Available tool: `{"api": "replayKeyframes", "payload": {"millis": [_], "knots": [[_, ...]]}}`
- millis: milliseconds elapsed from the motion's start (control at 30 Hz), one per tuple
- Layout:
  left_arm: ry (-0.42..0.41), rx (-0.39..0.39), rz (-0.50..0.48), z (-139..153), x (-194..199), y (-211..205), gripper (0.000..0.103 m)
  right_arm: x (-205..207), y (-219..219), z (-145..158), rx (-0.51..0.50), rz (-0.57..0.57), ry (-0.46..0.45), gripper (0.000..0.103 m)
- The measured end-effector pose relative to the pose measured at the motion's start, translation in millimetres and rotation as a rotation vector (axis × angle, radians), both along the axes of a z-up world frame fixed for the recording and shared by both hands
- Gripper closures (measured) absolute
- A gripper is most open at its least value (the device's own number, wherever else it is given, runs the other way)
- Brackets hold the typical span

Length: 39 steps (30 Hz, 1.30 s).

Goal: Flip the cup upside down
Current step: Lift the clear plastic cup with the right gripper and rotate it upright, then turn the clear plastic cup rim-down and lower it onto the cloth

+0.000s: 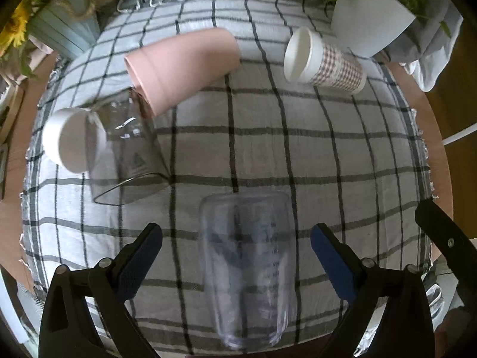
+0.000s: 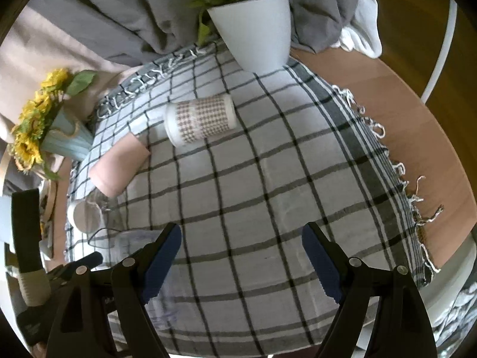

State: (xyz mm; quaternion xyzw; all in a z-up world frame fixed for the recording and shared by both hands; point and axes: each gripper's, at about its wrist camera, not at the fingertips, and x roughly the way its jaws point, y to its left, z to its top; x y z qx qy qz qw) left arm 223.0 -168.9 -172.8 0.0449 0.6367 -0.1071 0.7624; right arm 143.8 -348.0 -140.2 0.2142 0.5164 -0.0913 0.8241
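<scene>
A clear plastic measuring cup (image 1: 247,265) stands upside down on the checked cloth (image 1: 298,155), between the fingers of my open left gripper (image 1: 235,244), which do not touch it. The cup shows faintly in the right wrist view (image 2: 131,241) behind the left finger. My right gripper (image 2: 241,247) is open and empty above bare cloth (image 2: 253,179). Its finger shows at the right edge of the left wrist view (image 1: 441,232).
On the cloth lie a pink cup (image 1: 182,68), a clear glass (image 1: 125,149), a white cup (image 1: 68,138) and a checked paper cup (image 1: 325,59), all on their sides. A white plant pot (image 1: 369,15) and a sunflower vase (image 2: 59,137) stand at the back.
</scene>
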Motion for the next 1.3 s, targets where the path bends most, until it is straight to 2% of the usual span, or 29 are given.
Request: {"api": "replayKeyframes", "payload": {"millis": [200,367,500,567,700,833,1000,1133,1300], "knots": [[0.052,-0.007,0.012,-15,10,-4,0.011,5,-7,-13,0.026,0.005,0.032,0.02],[0.087,-0.009,0.014,-25,13,-7,0.027,8,-12,-19,0.038,0.004,0.044,0.02],[0.086,0.011,0.02,-29,14,-10,0.033,9,-15,-23,0.041,0.003,0.052,0.02],[0.084,0.013,0.023,-29,15,-13,0.032,9,-16,-24,0.039,0.005,0.055,0.02],[0.056,0.008,0.031,-19,13,-13,0.032,9,-19,-25,0.053,0.007,0.059,0.02],[-0.027,0.016,0.03,3,19,-14,0.032,9,-21,-22,0.059,0.002,0.046,0.02],[-0.09,0.0,0.044,20,31,-16,0.032,13,-28,-8,0.059,-0.018,0.002,0.02],[-0.148,-0.015,0.053,26,40,-17,0.032,17,-30,7,0.044,-0.023,-0.043,0.02],[-0.196,-0.036,0.026,30,33,-15,0.032,16,-29,19,0.019,-0.012,-0.078,0.02]]}}
